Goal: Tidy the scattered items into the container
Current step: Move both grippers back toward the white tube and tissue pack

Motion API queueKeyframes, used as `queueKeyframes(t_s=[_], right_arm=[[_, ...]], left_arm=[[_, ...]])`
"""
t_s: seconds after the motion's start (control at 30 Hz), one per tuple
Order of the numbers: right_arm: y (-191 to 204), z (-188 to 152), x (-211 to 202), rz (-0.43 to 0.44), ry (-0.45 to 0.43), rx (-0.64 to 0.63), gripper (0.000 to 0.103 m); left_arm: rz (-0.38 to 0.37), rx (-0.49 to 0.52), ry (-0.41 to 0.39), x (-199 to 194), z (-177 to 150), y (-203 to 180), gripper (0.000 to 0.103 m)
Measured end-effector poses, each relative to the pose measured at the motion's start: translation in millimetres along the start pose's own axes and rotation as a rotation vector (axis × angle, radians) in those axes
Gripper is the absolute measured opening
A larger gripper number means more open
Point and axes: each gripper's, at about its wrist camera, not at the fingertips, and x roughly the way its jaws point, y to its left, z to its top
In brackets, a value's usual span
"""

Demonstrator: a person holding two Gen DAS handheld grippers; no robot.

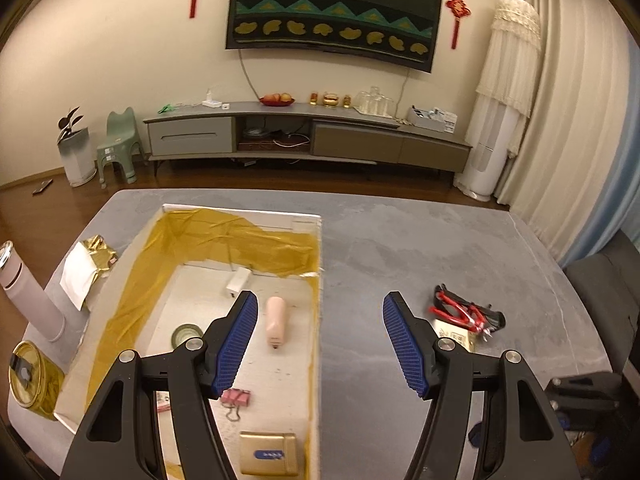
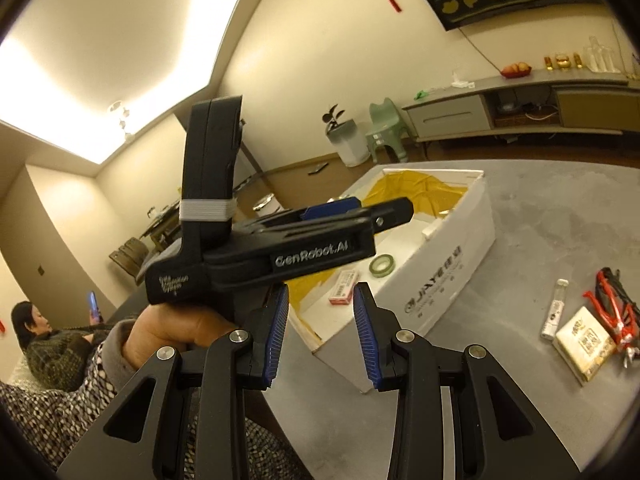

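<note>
Hovering empty with both tongs apart, the left tongs (image 1: 320,336) were best swung right from the box (image 1: 320,240) toward the red pliers (image 1: 460,312) on the table (image 1: 400,248).

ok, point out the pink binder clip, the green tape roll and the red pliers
pink binder clip (image 1: 237,397), left wrist view, on its pink body.
green tape roll (image 2: 382,265), right wrist view, on its ring.
red pliers (image 1: 460,312), left wrist view, on a red handle.
</note>
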Motion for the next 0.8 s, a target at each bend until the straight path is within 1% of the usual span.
queueKeyframes(t_s=[0.2, 0.3, 0.4, 0.57, 0.6, 0.8], right_arm=[[-19.8, -4.9, -27.7, -0.058, -0.014, 0.036, 0.037], [-33.2, -6.7, -41.6, -0.113, -0.022, 0.055, 0.037], [-52.4, -10.2, -54.8, -0.166, -0.028, 0.103, 0.037], [-83.2, -15.8, -71.0, -0.218, -0.032, 0.184, 0.037], [-90.0, -16.6, -74.8, -0.228, -0.036, 0.2, 0.037], [-118.6, -19.8, -88.9, -0.292, -0.039, 0.264, 0.037]], left_arm=[[-0.05, 0.013, 0.018, 10.2, -0.5, -29.9, 0.066], [-0.063, 0.018, 0.021, 16.9, 2.2, -40.4, 0.066], [-0.089, 0.007, 0.034, 23.7, 1.5, -49.9, 0.066], [-0.134, 0.007, 0.088, 42.1, -10.4, -68.6, 0.066], [-0.134, 0.018, 0.104, 48.1, -12.6, -74.1, 0.066], [-0.151, 0.046, 0.142, 70.8, -19.4, -96.6, 0.066]])
